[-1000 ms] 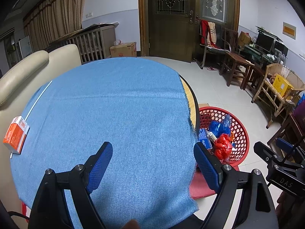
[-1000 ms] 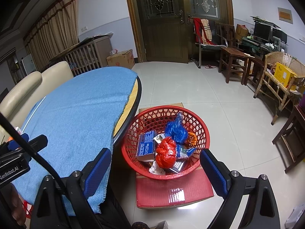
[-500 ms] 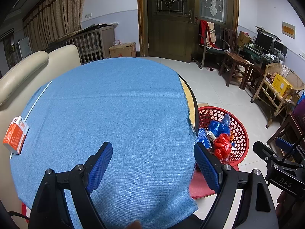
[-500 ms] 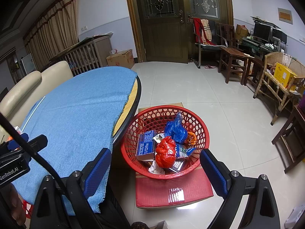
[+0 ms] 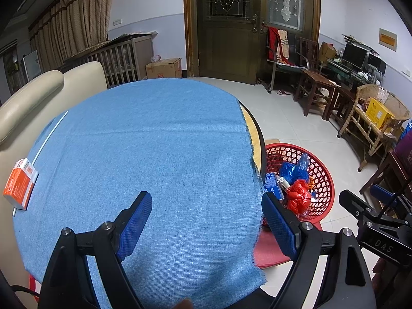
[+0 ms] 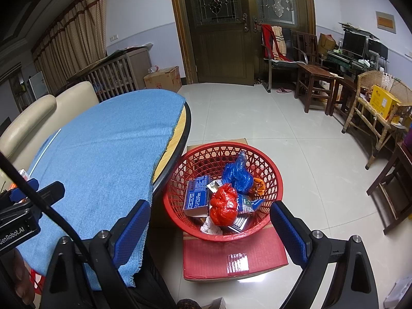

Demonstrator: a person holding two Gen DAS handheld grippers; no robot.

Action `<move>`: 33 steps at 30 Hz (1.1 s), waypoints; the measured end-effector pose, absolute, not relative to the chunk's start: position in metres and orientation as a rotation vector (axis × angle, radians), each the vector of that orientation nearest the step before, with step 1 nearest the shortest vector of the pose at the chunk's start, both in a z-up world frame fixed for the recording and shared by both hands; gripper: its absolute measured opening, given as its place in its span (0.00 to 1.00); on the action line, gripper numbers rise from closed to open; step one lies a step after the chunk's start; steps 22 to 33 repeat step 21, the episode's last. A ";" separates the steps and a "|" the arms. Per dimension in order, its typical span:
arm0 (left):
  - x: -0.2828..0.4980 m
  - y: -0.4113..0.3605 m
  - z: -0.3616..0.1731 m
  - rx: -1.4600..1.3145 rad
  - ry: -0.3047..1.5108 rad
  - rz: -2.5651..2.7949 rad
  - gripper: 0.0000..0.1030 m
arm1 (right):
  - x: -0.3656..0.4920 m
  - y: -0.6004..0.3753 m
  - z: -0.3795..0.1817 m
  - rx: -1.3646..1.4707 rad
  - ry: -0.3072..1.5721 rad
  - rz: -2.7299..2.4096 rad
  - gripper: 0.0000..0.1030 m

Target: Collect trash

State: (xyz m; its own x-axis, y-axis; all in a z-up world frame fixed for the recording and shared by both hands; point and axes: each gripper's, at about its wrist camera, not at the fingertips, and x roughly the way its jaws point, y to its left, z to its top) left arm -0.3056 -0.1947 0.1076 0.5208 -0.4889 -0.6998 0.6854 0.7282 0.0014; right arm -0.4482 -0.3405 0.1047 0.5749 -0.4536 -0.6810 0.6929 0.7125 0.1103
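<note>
**Both grippers empty; one carton left on the table**

The left gripper (image 5: 207, 221) is spread wide, nothing between its blue pads (image 5: 134, 225), and it hangs over the near part of the blue cloth (image 5: 144, 149) that covers the round table (image 5: 253, 131). It is level and faces straight across the tabletop rather than toward any item. The right gripper (image 6: 209, 228) is likewise wide apart and holds nothing; it is poised off the table's edge, angled down toward the red basket (image 6: 273, 170).

Placement noted: the basket sits on a red carton (image 6: 231, 255) on the floor, just beside the table rim, which I judge is meant to raise it within easy dropping reach. It already contains a red bag (image 6: 223, 204), a blue bag (image 6: 238, 173), a blue box (image 6: 197, 195) and smaller scraps I cannot identify.

Outstanding item: an orange box (image 5: 19, 185) lies flat at the far left margin of the cloth, well apart from the left gripper and on the side away from the basket. A thin white stick (image 5: 50, 134) lies near it along the cloth.

Assessment: collection appears nearly complete. The left gripper is the nearer tool for the orange box; the reach calls for a swing leftward and a grasp across the box's narrow sides. The cloth may drag if the pads scrape it.
</note>
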 end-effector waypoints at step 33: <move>-0.311 -0.200 0.105 0.277 0.746 -0.788 0.85 | -0.447 -0.343 0.100 0.392 0.690 -0.699 0.93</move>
